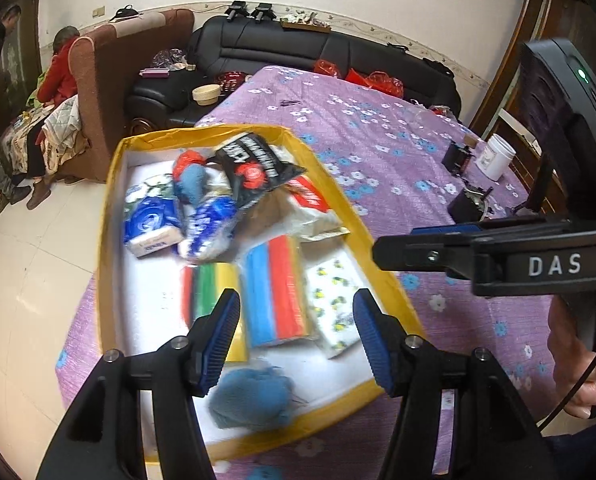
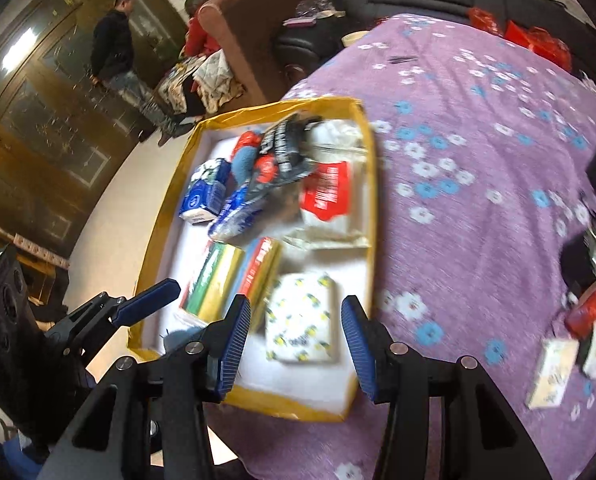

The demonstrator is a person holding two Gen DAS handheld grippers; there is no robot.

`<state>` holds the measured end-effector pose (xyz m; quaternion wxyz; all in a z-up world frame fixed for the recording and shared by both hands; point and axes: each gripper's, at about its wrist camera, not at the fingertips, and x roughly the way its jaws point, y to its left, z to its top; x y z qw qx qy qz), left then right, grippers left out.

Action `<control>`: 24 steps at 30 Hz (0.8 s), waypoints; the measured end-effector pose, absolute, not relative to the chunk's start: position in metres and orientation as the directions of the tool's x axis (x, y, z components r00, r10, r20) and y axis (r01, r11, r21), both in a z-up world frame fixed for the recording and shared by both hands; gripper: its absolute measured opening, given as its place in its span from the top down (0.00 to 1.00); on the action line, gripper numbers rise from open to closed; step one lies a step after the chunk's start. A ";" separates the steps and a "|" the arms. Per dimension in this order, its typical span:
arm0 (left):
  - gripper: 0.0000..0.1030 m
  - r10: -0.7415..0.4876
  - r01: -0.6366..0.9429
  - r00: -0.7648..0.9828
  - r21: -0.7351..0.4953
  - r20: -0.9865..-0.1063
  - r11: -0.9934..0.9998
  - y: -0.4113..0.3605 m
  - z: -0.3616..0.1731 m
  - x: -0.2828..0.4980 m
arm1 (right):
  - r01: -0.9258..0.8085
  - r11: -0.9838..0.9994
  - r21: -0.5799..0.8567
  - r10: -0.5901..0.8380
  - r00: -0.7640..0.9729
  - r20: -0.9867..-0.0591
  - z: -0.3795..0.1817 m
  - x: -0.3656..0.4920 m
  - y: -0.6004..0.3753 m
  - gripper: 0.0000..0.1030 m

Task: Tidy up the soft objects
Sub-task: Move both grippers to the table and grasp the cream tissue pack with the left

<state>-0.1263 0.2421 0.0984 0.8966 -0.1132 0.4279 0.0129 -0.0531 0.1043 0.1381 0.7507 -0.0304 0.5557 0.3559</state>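
A yellow-rimmed box with a white floor sits on the table's left edge. It holds blue tissue packs, a black snack bag, a red-and-white bag, two striped colour packs, a bee-print tissue pack and a blue knit ball. My left gripper hangs open over the near end of the box, above the ball, holding nothing. My right gripper is open above the bee-print pack, its pads clear of it. It shows side-on in the left wrist view.
A purple flowered cloth covers the table. At its right side stand a white jar, black devices, small packs and a red item. Sofas and two people are across the room on the left.
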 end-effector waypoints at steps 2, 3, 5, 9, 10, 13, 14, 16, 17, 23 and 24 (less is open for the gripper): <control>0.44 -0.081 -0.105 0.638 -0.191 -0.766 0.976 0.232 0.101 -0.125 | -0.554 0.755 0.350 0.498 0.137 -0.857 0.139 -0.054 0.091 0.49; 0.43 -0.088 -0.093 0.640 -0.190 -0.764 0.977 0.225 0.103 -0.124 | -0.542 0.765 0.349 0.493 0.144 -0.858 0.139 -0.055 0.081 0.48; 0.43 -0.101 -0.071 0.639 -0.190 -0.762 0.979 0.212 0.104 -0.121 | -0.512 0.783 0.353 0.485 0.148 -0.862 0.135 -0.057 0.062 0.48; 0.43 -0.142 -0.006 0.626 -0.187 -0.767 0.982 0.180 0.103 -0.114 | -0.435 0.828 0.354 0.459 0.162 -0.874 0.121 -0.061 0.013 0.48; 0.43 -0.150 0.009 0.622 -0.185 -0.769 0.983 0.173 0.102 -0.113 | -0.418 0.836 0.355 0.454 0.164 -0.876 0.118 -0.062 0.003 0.48; 0.43 -0.179 0.058 0.604 -0.181 -0.777 0.982 0.151 0.101 -0.108 | -0.320 0.875 0.364 0.431 0.170 -0.886 0.101 -0.064 -0.044 0.48; 0.43 -0.187 0.072 0.597 -0.180 -0.780 0.981 0.143 0.100 -0.106 | -0.294 0.883 0.367 0.426 0.171 -0.888 0.097 -0.065 -0.055 0.48; 0.43 -0.203 0.099 0.581 -0.180 -0.788 0.979 0.130 0.098 -0.101 | -0.224 0.901 0.372 0.413 0.173 -0.894 0.086 -0.068 -0.085 0.48; 0.43 -0.211 0.111 0.574 -0.180 -0.791 0.977 0.124 0.097 -0.100 | -0.184 0.911 0.369 0.401 0.179 -0.899 0.081 -0.070 -0.103 0.48; 0.32 -0.283 0.175 0.497 -0.224 -0.820 0.959 0.087 0.088 -0.083 | -0.034 0.929 0.368 0.367 0.190 -0.911 0.064 -0.079 -0.167 0.48; 0.32 -0.302 0.183 0.476 -0.242 -0.826 0.953 0.080 0.085 -0.078 | -0.021 0.929 0.369 0.366 0.192 -0.911 0.062 -0.080 -0.174 0.48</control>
